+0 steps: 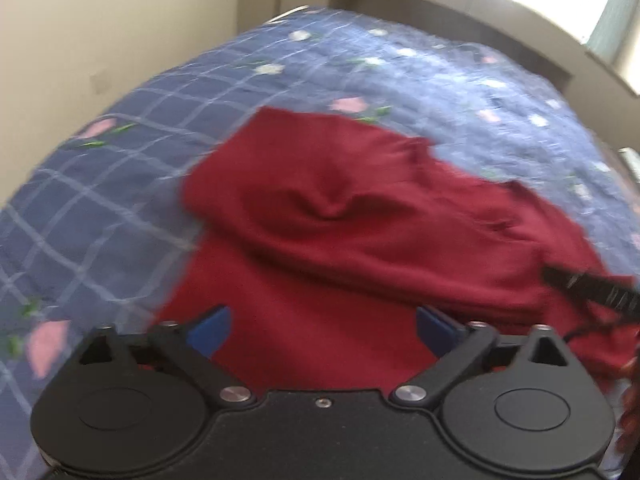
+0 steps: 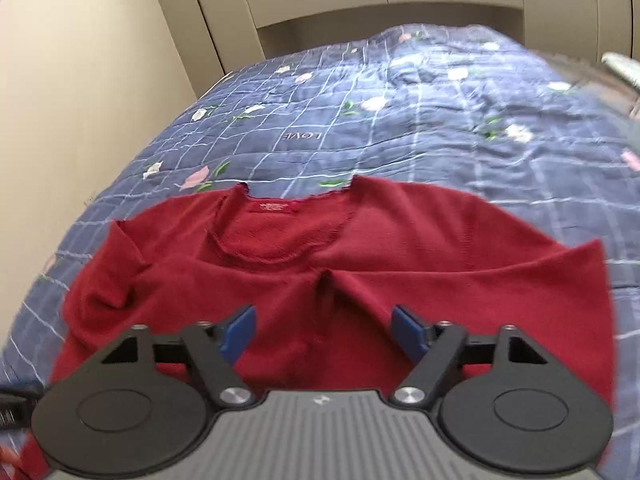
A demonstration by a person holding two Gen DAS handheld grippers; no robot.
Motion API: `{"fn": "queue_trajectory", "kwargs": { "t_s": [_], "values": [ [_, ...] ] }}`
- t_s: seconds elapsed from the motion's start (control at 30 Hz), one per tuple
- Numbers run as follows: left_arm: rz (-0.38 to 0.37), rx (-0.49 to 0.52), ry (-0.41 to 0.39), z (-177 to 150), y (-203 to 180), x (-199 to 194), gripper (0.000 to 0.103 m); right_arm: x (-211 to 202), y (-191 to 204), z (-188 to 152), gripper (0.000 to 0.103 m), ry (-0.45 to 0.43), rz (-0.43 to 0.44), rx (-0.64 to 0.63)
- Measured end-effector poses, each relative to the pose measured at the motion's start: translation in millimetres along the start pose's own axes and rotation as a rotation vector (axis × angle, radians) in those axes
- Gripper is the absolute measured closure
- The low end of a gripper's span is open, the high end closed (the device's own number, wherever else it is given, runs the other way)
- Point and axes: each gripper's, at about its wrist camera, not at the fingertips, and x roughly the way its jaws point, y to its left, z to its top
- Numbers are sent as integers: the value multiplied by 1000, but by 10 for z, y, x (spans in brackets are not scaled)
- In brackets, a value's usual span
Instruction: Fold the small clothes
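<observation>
With both my left gripper (image 1: 323,330) and right gripper (image 2: 323,332) jaws wide and empty over the red sweater (image 2: 360,264) on the bed (image 2: 400,120), I'd pinch just 1 sleeve edge cleanly, then fold it flat.

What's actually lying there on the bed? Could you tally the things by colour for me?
Red: 1, the knitted sweater, spread out with one sleeve folded across it.
Blue: 1, the checked quilt with pink and white flowers, lying under the sweater.
Total: 2
</observation>
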Motion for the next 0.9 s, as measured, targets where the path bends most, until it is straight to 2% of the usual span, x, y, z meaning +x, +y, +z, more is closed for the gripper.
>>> {"fn": "queue_trajectory", "kwargs": {
  "t_s": [0.07, 0.1, 0.13, 0.2, 0.27, 0.37, 0.5, 0.57, 0.63, 0.77, 0.9],
  "values": [
    [21, -1, 1, 12, 139, 25, 1, 93, 19, 34, 42, 20, 2, 22],
    [36, -1, -1, 16, 206, 44, 1, 111, 40, 39, 56, 26, 1, 19],
    [60, -4, -5, 27, 271, 63, 1, 141, 62, 43, 79, 35, 3, 7],
    [101, -16, -16, 57, 383, 87, 1, 173, 104, 65, 100, 55, -2, -28],
    [132, -36, -27, 105, 486, 113, 1, 105, 89, 121, 100, 33, 29, -28],
    [163, -59, -30, 195, 608, 150, 1, -168, 41, 280, 101, -66, 71, -14],
    [151, -78, -62, 285, 695, 123, 1, -498, -113, 496, 101, -187, 58, 38],
    [148, -74, -66, 318, 682, 134, 1, -588, -220, 603, 101, -208, 66, 77],
    [148, -48, -56, 337, 637, 184, 1, -644, -282, 674, 101, -219, 88, 94],
    [159, 61, -38, 367, 441, 365, 2, -729, -249, 767, 101, -242, 117, 28],
    [187, 137, -74, 493, 289, 526, 6, -756, -246, 786, 101, -259, 113, -15]
  ]
}}
